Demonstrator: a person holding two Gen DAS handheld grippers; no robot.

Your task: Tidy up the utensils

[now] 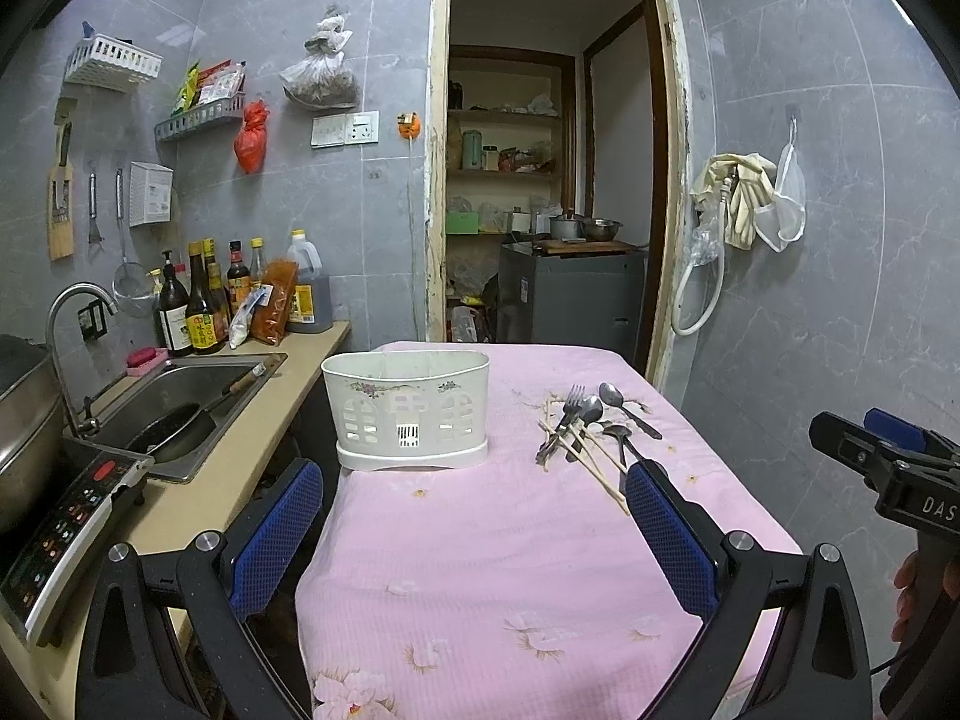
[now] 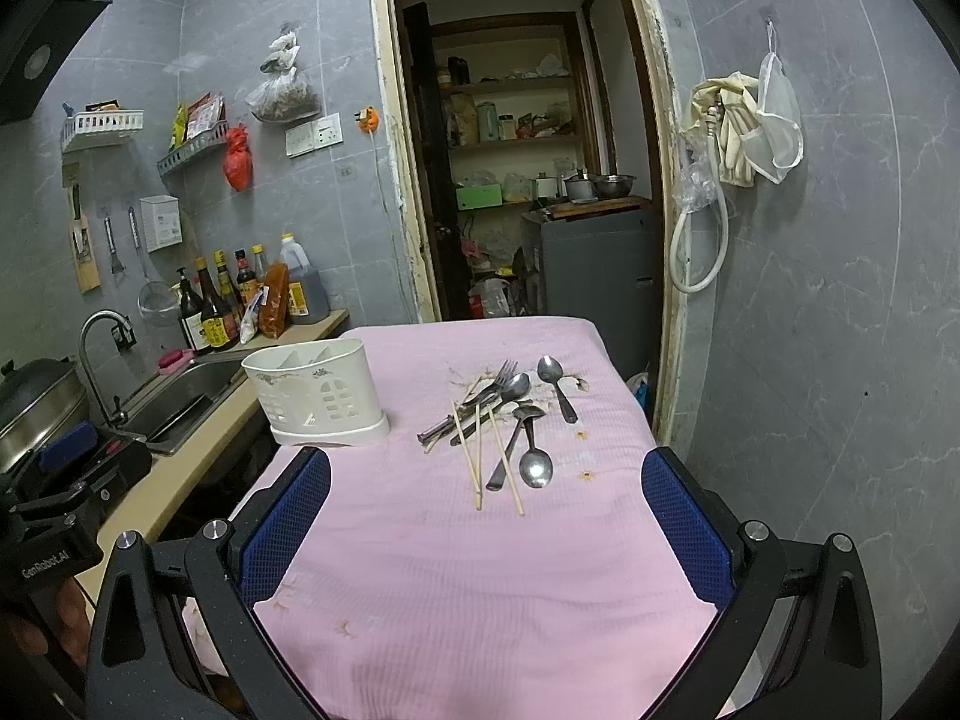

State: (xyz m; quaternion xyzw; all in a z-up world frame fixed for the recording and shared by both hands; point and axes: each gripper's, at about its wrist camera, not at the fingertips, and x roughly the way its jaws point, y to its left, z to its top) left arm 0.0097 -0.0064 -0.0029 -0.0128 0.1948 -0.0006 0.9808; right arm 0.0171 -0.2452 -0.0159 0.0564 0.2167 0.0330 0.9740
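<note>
Both claws are held wide apart and empty above the near part of the table (image 2: 420, 600), which is covered w/ a pink cloth. The left claw (image 1: 474, 516) is aimed roughly toward the white caddy (image 1: 406, 411); the right claw (image 2: 486, 516) is aimed at the utensil pile (image 2: 504, 426). No contact has been made w/ anything yet.

The caddy is stood near the table's far-left edge, just beside the counter gap. The pile is laid toward the far-right side, well apart from the caddy: a fork (image 2: 492, 387), several spoons and a few chopsticks (image 2: 474, 456), all crossed over one another. One spoon (image 2: 557, 387) is set slightly apart, nearer the right edge.

Risks judged from here:
- Items are overlapped, so a single pick could drag neighbours along; two could be pinched at once, or one flicked off the right edge.
- Chopsticks are thin and lie flat on soft cloth; the cloth could be pinched w/ them and pulled, shifting the whole pile and the caddy.
- Spoon handles are smooth metal; slip or rotation in the pads is likely if gripped off-centre.
- The caddy looks light and sits close to the edge; it could be tipped or pushed off by a utensil pressed against its rim, esp. if not steadied by the left claw.
- Dividers are seen inside the caddy; which compartment suits which item can't be told.
</note>
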